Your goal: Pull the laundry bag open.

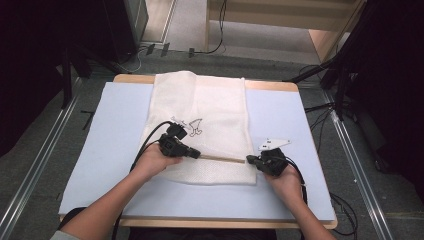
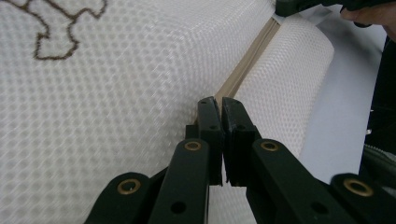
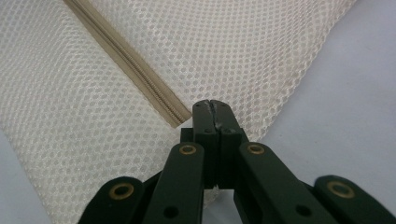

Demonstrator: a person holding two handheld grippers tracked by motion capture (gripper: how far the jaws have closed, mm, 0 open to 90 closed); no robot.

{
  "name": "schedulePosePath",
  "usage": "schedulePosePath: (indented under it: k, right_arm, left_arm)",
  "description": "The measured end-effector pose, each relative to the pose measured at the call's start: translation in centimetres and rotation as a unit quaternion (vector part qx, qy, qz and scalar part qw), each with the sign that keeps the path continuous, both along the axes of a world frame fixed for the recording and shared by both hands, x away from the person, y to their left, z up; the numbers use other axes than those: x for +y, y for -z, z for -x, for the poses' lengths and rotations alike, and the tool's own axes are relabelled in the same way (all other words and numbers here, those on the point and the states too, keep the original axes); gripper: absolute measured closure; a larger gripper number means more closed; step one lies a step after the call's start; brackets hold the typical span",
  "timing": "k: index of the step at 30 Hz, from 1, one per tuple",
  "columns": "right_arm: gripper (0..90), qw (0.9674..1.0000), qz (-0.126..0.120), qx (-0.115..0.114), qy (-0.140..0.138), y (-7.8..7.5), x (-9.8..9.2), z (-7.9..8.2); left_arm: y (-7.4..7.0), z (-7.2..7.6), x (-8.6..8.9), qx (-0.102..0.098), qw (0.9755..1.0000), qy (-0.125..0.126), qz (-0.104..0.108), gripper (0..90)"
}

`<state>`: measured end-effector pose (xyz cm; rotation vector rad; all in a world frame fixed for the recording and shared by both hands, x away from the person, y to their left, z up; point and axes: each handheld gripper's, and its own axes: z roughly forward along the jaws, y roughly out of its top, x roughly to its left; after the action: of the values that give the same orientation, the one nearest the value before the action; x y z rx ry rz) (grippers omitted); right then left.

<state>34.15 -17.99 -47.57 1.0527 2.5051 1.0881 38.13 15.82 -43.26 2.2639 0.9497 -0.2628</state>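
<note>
We see a table [image 1: 287,86] with a light wooden edge, its top covered by a pale blue mat [image 1: 115,130]. It stands on a grey carpeted floor [image 1: 40,150], with metal rails [image 1: 35,170] running along the floor past its left and right edges. Beyond the far edge, black cables [image 1: 215,47] trail over the carpet (several end near small dark plugs). A light wooden piece of furniture [image 1: 320,30] stands at the far right, and a dark cabinet [image 1: 125,25] at the far left. Both outer sides lie in deep shadow, while the table itself is evenly lit.
</note>
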Motion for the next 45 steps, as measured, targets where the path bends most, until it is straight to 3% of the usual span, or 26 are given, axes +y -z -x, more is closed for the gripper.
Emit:
schedulePosePath:
  k: [8, 21, 45]
  right_arm:
    - [90.0, 1.0, -0.006, 0.004, 0.002, 0.1, -0.1, 0.0]
    - [90.0, 1.0, -0.005, 0.004, 0.001, 0.0, -0.1, 0.0]
    - [90.0, 1.0, -0.003, 0.003, 0.001, 0.0, 0.0, 0.0]
  left_arm:
    - [-0.3, 0.2, 3.2, -0.001, 0.9997, -0.021, 0.012, 88.8]
    - [-0.5, 0.4, 3.6, -0.004, 0.9998, -0.017, 0.011, 88.8]
    - [-0.4, 0.3, 5.1, 0.012, 0.9995, -0.024, 0.019, 88.8]
